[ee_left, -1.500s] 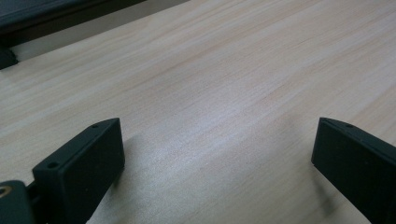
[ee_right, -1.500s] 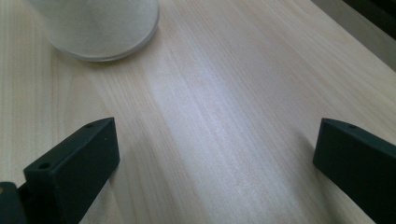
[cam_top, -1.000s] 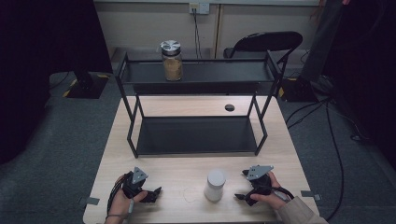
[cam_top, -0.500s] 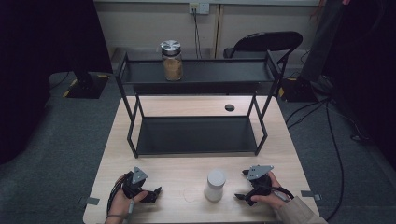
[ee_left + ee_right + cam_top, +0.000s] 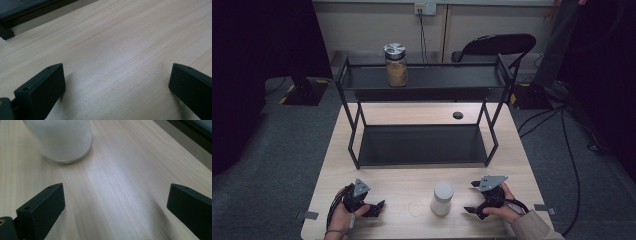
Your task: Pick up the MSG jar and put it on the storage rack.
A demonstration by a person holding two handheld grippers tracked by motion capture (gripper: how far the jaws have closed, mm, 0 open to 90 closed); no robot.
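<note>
In the high view the white jar point(image 5: 442, 198) stands upright on the wooden table point(image 5: 412, 112) near its front edge, between the left gripper point(image 5: 371, 208) and the right gripper point(image 5: 473, 197) and nearer the right one, while both hands rest low on the tabletop, probably a ready stance before a reach, and the 2-tier black rack point(image 5: 422, 82) behind carries a glass jar point(image 5: 396, 65) on its top shelf. The left gripper view shows its jaws spread wide over bare wood, holding nothing. The right gripper view has its jaws equally wide and empty, with the white jar point(image 5: 61, 138) ahead and off to one side, so I judge that hand must turn toward it before closing.
</note>
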